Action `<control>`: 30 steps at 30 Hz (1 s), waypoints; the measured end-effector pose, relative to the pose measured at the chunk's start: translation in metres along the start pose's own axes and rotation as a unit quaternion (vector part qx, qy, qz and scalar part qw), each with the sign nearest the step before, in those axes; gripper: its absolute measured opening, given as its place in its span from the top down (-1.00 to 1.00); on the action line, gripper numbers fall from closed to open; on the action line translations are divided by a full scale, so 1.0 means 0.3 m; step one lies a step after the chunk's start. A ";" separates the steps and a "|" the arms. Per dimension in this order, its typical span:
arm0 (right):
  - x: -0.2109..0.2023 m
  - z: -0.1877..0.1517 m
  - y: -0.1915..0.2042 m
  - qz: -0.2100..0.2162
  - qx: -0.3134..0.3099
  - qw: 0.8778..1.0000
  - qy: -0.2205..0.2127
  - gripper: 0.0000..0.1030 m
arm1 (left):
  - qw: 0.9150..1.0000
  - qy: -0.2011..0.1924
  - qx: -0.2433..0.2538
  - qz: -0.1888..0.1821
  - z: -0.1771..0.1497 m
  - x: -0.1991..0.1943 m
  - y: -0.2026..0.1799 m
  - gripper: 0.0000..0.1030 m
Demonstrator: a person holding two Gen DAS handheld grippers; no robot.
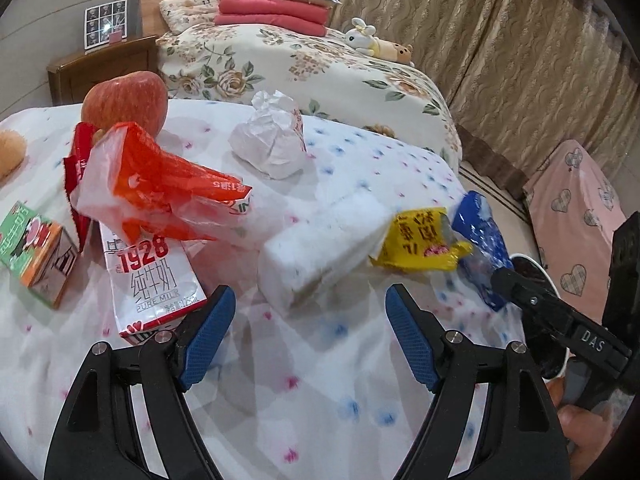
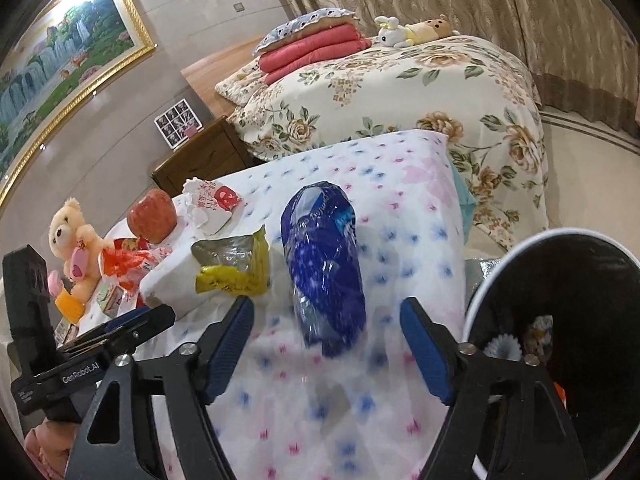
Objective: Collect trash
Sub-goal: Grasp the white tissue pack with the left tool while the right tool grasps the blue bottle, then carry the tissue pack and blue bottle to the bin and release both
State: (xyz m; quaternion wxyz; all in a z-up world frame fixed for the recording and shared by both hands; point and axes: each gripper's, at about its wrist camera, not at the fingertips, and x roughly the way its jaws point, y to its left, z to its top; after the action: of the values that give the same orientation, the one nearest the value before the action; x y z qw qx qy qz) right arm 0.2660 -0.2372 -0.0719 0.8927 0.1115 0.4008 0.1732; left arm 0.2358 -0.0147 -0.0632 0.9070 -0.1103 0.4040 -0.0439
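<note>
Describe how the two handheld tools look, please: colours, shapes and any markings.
Both tools, left and right, have black angular frames, silver round bolts and blue textured pads. White lettering "DAS" marks the right tool's side; "GenRobot.AI" marks the left one's.

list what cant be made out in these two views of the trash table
- Bin: right wrist view, bottom contents dark, cut by the gripper arm and frame edge.
- Milk carton: left wrist view, top hidden under the red-and-clear plastic bag.
- Blue wrapper: right wrist view, lower end blurred; print unreadable.
- Green carton: left wrist view, cut off by the left edge.
</note>
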 end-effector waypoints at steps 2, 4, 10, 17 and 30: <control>0.025 0.012 -0.001 -0.003 -0.002 1.000 0.007 -0.28 | 1.000 0.000 0.002 0.000 0.003 0.011 -0.001 -0.54; 0.040 0.019 0.000 -0.004 -0.003 1.000 0.012 -0.13 | 1.000 0.005 0.000 -0.001 0.003 0.022 0.003 -0.52; 0.042 0.013 -0.003 -0.008 -0.003 1.000 0.013 0.24 | 0.999 0.010 0.016 -0.027 -0.009 0.013 -0.007 0.53; -0.042 -0.033 -0.013 0.003 0.013 1.000 -0.004 0.26 | 0.999 -0.016 0.026 -0.035 -0.067 -0.077 -0.022 0.57; -0.226 -0.142 -0.048 0.007 0.043 0.999 -0.031 0.26 | 0.997 -0.021 0.032 -0.063 -0.188 -0.197 -0.081 0.56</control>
State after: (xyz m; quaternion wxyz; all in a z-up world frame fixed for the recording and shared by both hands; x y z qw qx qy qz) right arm 0.1951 -0.2747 -0.0589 0.8980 0.1574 0.3793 0.1583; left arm 0.1546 -0.0376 -0.0514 0.9139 -0.1068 0.3755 -0.1114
